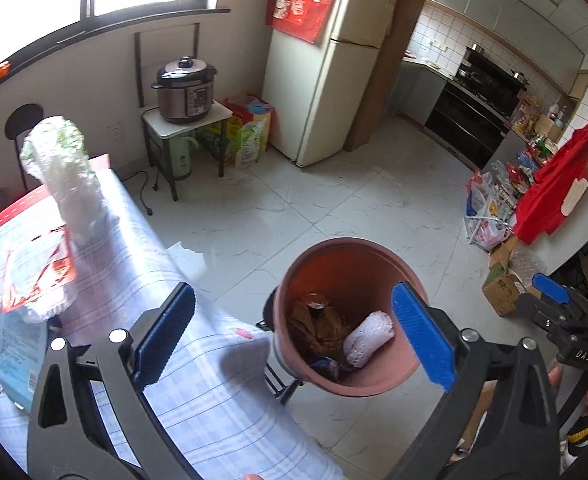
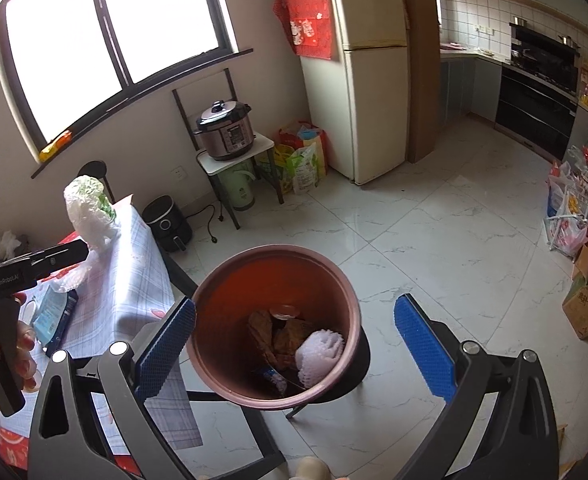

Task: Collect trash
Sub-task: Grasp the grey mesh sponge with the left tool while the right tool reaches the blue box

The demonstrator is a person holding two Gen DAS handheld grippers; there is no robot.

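Looking down along your left gripper (image 1: 294, 338), you see its ribbed blue rubber pads spread wide apart with nothing between them; the round, smooth-walled terracotta-coloured plastic bin (image 1: 348, 256) sits just ahead and below, framed by the gap. Inside the bin lie crumpled brown paper (image 1: 314, 328), a roll of white foam netting (image 1: 368, 338) with a dimpled mesh texture, and a small round lid (image 1: 315, 301). To the left of this gripper, the table (image 1: 198, 380) wears a soft checked cloth, and on it rest a crinkled clear-and-red plastic wrapper (image 1: 34, 276), a flat pale-blue packet (image 1: 18, 356) and a tall, lumpy white plastic bag (image 1: 64, 172). Your right gripper (image 2: 294, 350) likewise stands with its jaws apart and empty, the bin's rim directly ahead between the pads. A glossy marbled tile floor (image 1: 374, 200) spreads beyond.
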